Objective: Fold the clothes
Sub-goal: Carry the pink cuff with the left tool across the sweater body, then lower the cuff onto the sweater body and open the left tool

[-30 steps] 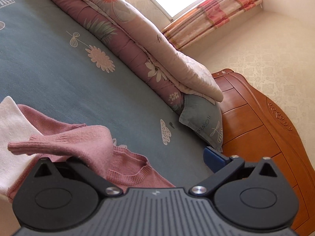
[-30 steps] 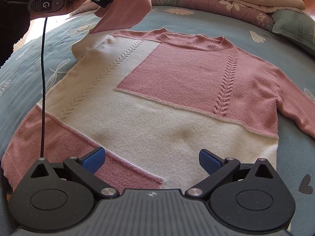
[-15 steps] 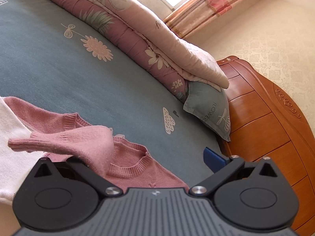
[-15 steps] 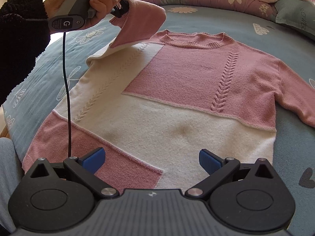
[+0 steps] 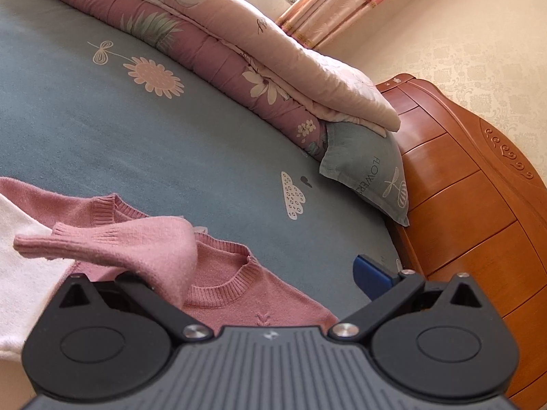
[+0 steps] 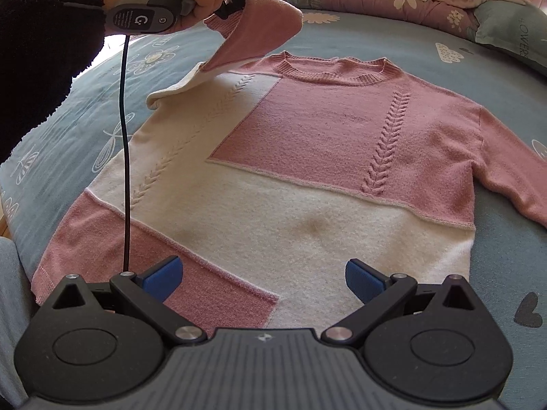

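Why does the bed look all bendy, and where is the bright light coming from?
Left wrist view: the fisheye lens curves the blue bedsheet and dims the corners; daylight glares white by the curtain. Right wrist view: the sweater bulges in the middle, sharp and evenly lit, with bright glare behind the left hand-held gripper.

Pink-and-cream colour-blocked sweater with braided knit lines, grey-blue bedsheet printed with cream flowers, mauve floral quilt, blue-padded black tongs

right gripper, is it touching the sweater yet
Apart. In the right wrist view the right gripper hangs open over the sweater near its hem; both blue fingers show bare, nothing pinched. The left gripper holds the lifted sleeve.
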The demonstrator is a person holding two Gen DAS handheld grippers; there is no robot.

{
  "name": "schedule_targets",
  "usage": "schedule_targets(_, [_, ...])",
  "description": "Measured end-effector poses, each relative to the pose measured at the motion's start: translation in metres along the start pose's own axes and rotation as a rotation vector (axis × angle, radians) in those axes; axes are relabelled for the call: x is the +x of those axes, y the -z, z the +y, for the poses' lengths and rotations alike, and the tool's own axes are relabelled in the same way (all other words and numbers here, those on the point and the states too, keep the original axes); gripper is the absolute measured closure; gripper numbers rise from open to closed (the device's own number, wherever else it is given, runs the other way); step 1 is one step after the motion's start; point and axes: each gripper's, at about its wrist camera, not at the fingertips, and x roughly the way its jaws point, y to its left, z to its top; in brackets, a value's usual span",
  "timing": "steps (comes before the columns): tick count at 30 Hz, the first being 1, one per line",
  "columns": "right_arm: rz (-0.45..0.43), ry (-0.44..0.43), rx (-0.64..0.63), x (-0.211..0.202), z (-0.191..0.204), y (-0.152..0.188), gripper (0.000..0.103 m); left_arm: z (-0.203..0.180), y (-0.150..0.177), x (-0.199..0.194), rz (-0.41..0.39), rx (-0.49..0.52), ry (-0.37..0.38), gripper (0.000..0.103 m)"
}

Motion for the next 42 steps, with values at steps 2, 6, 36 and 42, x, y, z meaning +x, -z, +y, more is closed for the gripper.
schedule_targets(2, [0.002, 0.007, 0.001, 0.001, 0.0, 0.0, 0.0, 0.0, 0.005, 0.009, 0.025, 0.014, -0.015, 0.001])
schedule_targets(6, [0.006, 0.018, -0.007, 0.003, 0.002, 0.001, 0.0, -0.003, 0.01, 0.026, 0.057, 0.042, -0.045, 0.001])
schedule_targets(36, [0.013, 0.046, -0.022, 0.008, 0.007, 0.002, 0.0, -0.013, 0.059, 0.043, 0.319, 0.226, -0.099, 0.001])
schedule_targets(42, [0.016, 0.046, -0.027, 0.01, 0.009, 0.001, 0.0, -0.047, 0.078, 0.058, 0.416, 0.415, -0.077, 0.001])
